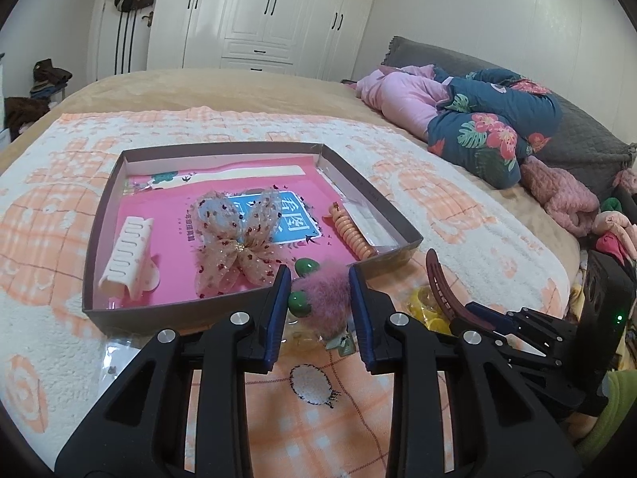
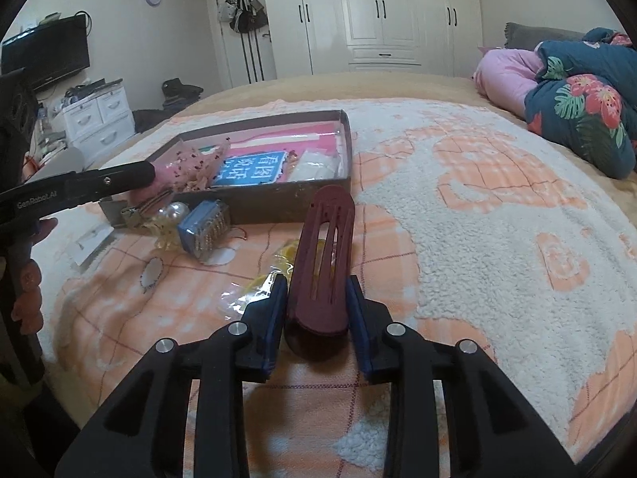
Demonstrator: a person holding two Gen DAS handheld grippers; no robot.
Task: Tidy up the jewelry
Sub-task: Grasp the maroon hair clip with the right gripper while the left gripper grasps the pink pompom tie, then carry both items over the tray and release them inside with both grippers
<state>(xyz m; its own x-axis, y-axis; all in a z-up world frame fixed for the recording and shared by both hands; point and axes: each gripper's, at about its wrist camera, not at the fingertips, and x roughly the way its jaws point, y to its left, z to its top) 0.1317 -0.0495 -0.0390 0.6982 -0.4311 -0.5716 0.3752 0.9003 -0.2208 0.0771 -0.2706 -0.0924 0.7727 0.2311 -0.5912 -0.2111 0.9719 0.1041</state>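
Observation:
My left gripper (image 1: 319, 279) is shut on a fluffy pink pom-pom hair tie (image 1: 328, 298) with green beads, held at the near edge of the brown tray (image 1: 103, 215). The tray holds a sequined bow (image 1: 239, 239), a white claw clip (image 1: 127, 255) and an orange spiral hair tie (image 1: 352, 233). My right gripper (image 2: 317, 285) is shut on a dark red hair clip (image 2: 324, 263), held above the blanket just right of the tray (image 2: 278, 195). The clip also shows in the left wrist view (image 1: 442, 286).
On the blanket beside the tray lie a blue comb clip (image 2: 205, 231), a pearl piece (image 2: 173, 213) and yellow items in clear wrap (image 2: 266, 275). Folded quilts (image 1: 477, 123) lie at the far right. A white wardrobe stands behind the bed.

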